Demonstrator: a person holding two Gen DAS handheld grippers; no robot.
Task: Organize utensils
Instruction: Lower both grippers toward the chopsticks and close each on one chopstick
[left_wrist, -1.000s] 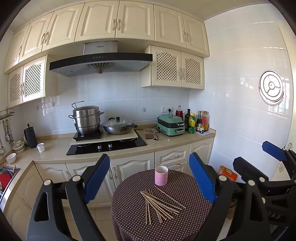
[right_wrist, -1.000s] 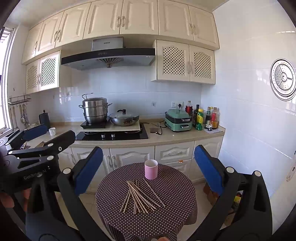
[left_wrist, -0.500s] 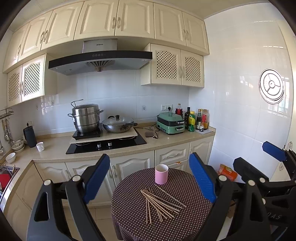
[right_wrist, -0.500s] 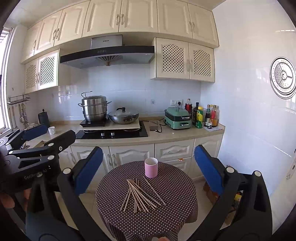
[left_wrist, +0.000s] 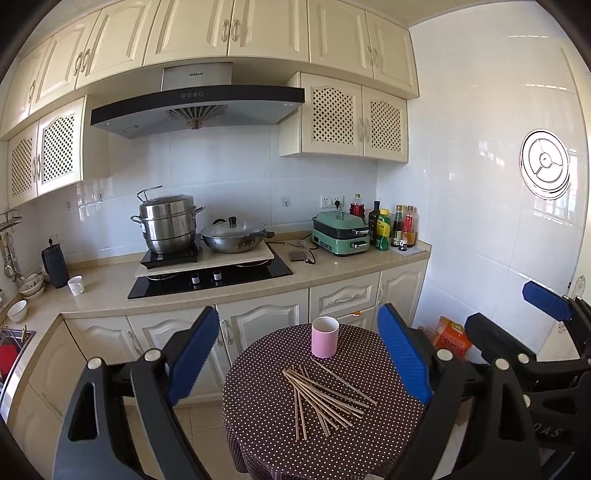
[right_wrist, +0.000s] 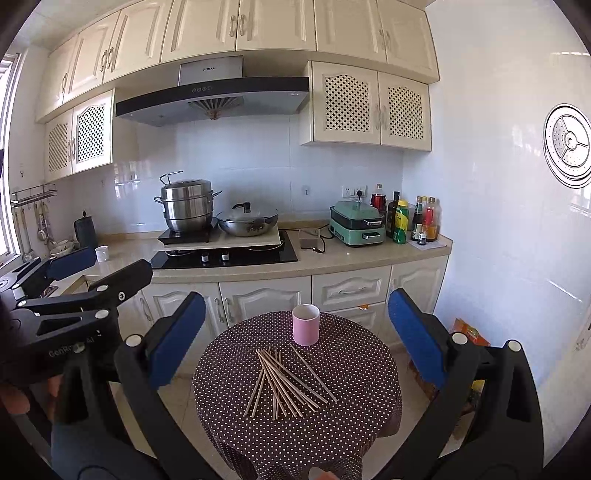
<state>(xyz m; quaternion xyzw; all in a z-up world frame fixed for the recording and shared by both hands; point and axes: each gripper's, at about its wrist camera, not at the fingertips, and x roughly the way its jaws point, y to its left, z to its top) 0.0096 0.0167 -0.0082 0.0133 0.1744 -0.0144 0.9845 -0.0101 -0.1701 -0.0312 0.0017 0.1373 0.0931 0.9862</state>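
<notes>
Several wooden chopsticks (left_wrist: 325, 395) (right_wrist: 284, 384) lie fanned in a loose pile on a small round table (left_wrist: 258, 417) (right_wrist: 362, 384) with a dark dotted cloth. A pink cup (left_wrist: 324, 336) (right_wrist: 305, 324) stands upright just behind them at the table's far edge. My left gripper (left_wrist: 299, 354) is open and held high in front of the table, its blue pads wide apart. My right gripper (right_wrist: 295, 339) is open too, at a similar height. Each gripper shows at the side of the other's view. Neither touches anything.
Behind the table runs a kitchen counter (left_wrist: 110, 291) with a hob, a steel steamer pot (left_wrist: 168, 223), a lidded wok (left_wrist: 234, 236), a green electric cooker (left_wrist: 340, 232) and bottles (left_wrist: 395, 227). Orange packets (left_wrist: 452, 338) lie on the floor at the right wall.
Both views have tilted slightly upward and the table sits a little lower in each. Chopsticks and cup have not moved. Both grippers remain open.
</notes>
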